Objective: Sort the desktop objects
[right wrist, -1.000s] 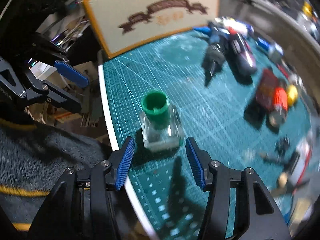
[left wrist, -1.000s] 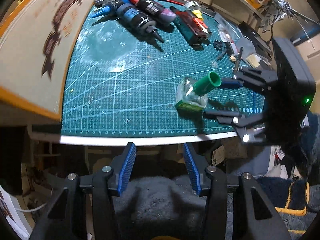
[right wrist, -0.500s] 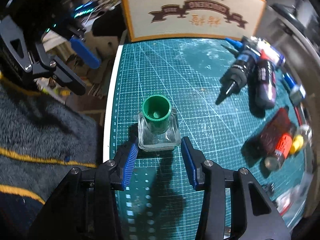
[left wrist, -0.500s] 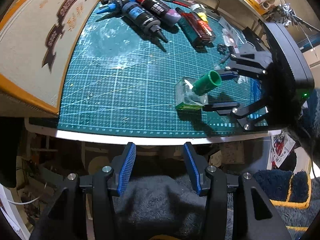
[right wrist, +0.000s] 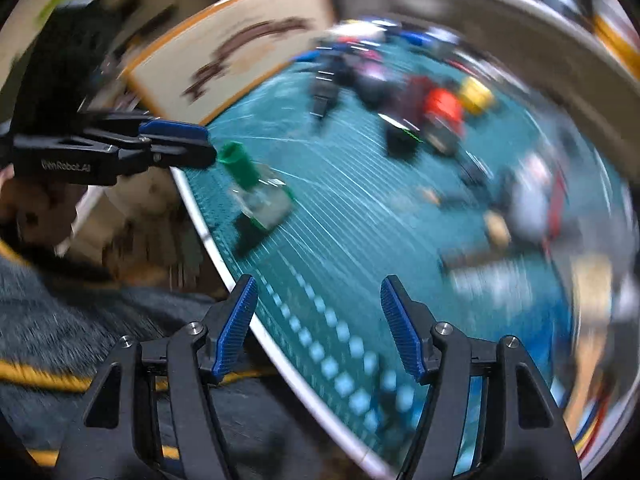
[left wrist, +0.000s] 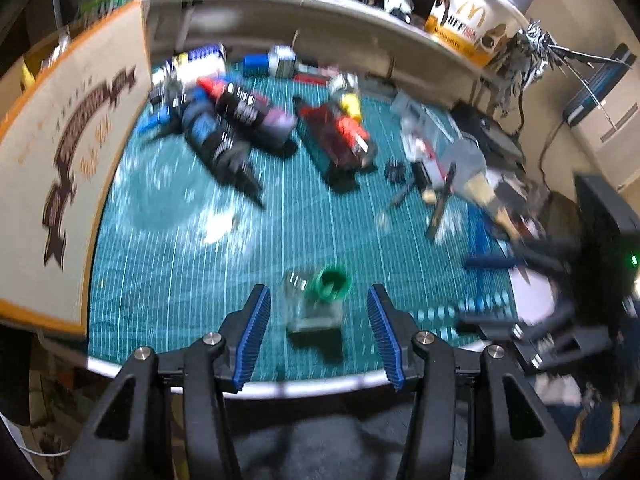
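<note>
Left wrist view: the left gripper [left wrist: 318, 334] hangs released around the small square glass bottle with green cap [left wrist: 316, 304] near the front edge of the teal cutting mat [left wrist: 168, 256]. Farther right, the right gripper [left wrist: 476, 292] is opening, empty. Closing off-centre could tip the bottle off the edge.

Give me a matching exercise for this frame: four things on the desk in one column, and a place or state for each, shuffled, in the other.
Things:
1. glass bottle
2. paper cup
3. board
4. right gripper

Places or states:
a. on the shelf behind the mat
b. jaws opening, nothing between them
c. at the mat's left edge
d. near the mat's front edge, ahead of the left gripper

Pairs: 1-d, 2-a, 3-c, 4-b
</note>
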Available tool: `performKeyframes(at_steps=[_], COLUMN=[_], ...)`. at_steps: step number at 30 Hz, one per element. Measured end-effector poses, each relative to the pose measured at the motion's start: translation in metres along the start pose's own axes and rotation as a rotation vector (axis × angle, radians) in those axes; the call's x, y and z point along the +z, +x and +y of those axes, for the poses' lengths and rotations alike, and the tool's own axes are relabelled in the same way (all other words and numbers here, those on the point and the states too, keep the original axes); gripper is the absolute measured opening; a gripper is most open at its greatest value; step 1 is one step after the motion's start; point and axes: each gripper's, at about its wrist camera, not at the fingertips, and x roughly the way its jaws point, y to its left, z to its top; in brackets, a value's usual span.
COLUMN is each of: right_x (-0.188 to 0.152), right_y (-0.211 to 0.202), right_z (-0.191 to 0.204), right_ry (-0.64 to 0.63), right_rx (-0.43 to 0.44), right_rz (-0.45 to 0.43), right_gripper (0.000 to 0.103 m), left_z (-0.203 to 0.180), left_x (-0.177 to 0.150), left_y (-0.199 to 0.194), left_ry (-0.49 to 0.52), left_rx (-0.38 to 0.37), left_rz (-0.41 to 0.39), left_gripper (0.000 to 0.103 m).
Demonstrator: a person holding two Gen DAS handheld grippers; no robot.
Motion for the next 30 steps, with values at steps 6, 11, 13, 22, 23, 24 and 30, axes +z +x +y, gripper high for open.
performKeyframes(at_steps=[6, 11, 13, 22, 23, 24, 30], right_x=[-0.031, -0.041, -0.042, -0.026, -0.022, -0.017, 0.016], right_y=[-0.02, -0.027, -0.028, -0.034, -0.036, -0.037, -0.038], right_z=[-0.015, -0.023, -0.026, -0.033, -0.033, -0.033, -0.02], right_ry=[0.095, 0.109, 0.112, 0.087, 0.083, 0.079, 0.068], right_rx=[-0.039, -0.039, -0.031, -0.008, -0.007, -0.006, 0.043], right_rz=[0.001, -0.002, -0.005, -0.053, -0.062, -0.071, -0.13], right_gripper=[0.062, 0.062, 0.062, 0.062, 0.062, 0.062, 0.063], left_z=[-0.003, 0.004, 0.005, 0.012, 0.016, 0.02, 0.079], left_x=[0.004, 0.005, 0.008, 0.047, 0.055, 0.065, 0.12], left_y=[0.025, 0.032, 0.031, -0.017, -0.029, -0.042, -0.124], left_ry=[-0.099, -0.143, -0.134, -0.103, -0.104, -0.105, -0.164], left_rx=[0.014, 0.0, 0.003, 0.065, 0.084, 0.103, 0.235], left_rz=[0.095, 0.113, 0.119, 0.133, 0.128, 0.124, 0.111], left_gripper=[0.046, 0.026, 0.022, 0.02, 0.02, 0.02, 0.02])
